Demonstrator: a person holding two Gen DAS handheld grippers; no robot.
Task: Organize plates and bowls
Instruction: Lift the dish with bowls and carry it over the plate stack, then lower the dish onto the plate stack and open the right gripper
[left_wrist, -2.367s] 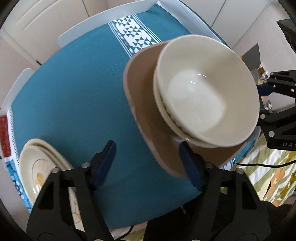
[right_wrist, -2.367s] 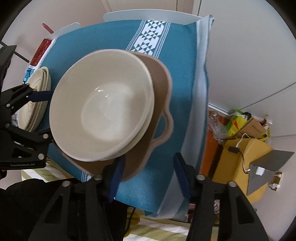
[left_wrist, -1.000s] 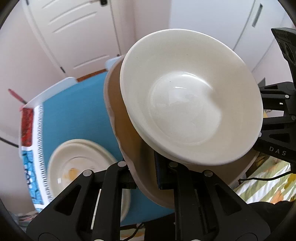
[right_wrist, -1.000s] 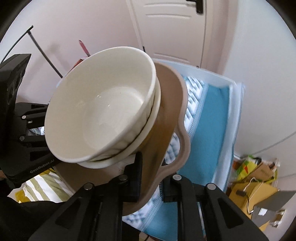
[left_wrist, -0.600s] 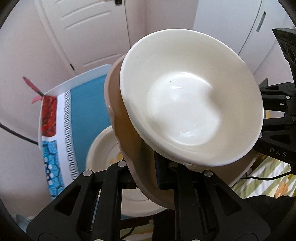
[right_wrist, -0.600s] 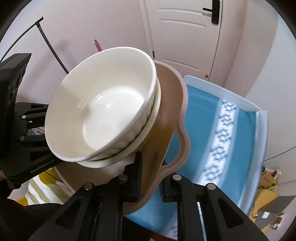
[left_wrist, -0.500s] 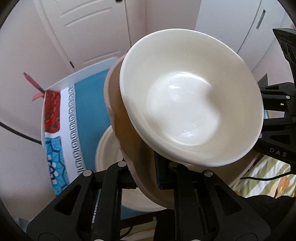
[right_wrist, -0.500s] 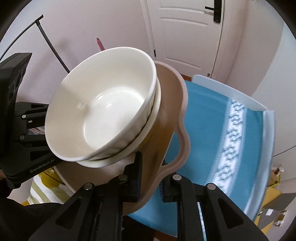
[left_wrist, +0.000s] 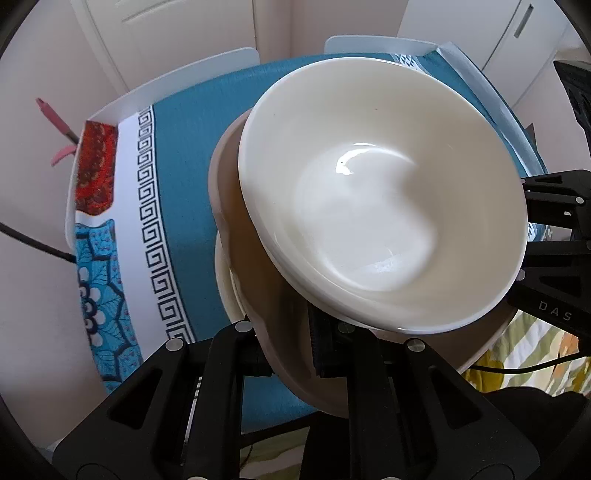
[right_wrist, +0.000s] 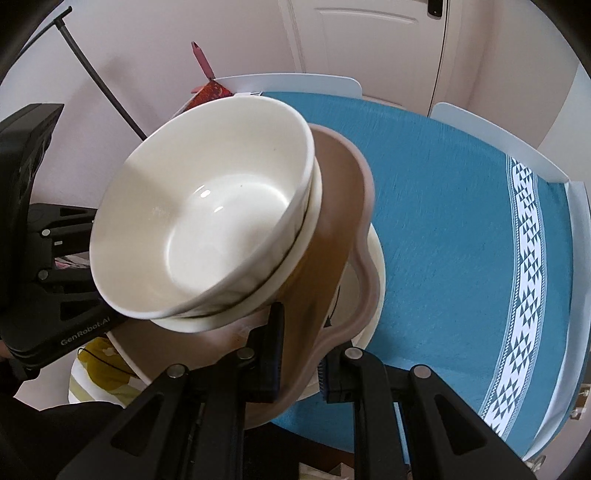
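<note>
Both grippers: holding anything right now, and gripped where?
Yes. Left gripper and right gripper each clamp an opposite rim of the tan plate, which carries the stacked cream bowls.

Each fisheye camera sits just behind its own gripper and looks steeply down along the fingers. The left wrist view faces the stacked cream bowls (left_wrist: 380, 192) from their left side, very near; the right wrist view faces them (right_wrist: 207, 229) from the opposite side (equally close). Both share the bowls, the tan tray (left_wrist: 255, 266) beneath and the teal tablecloth (right_wrist: 443, 206).
</note>
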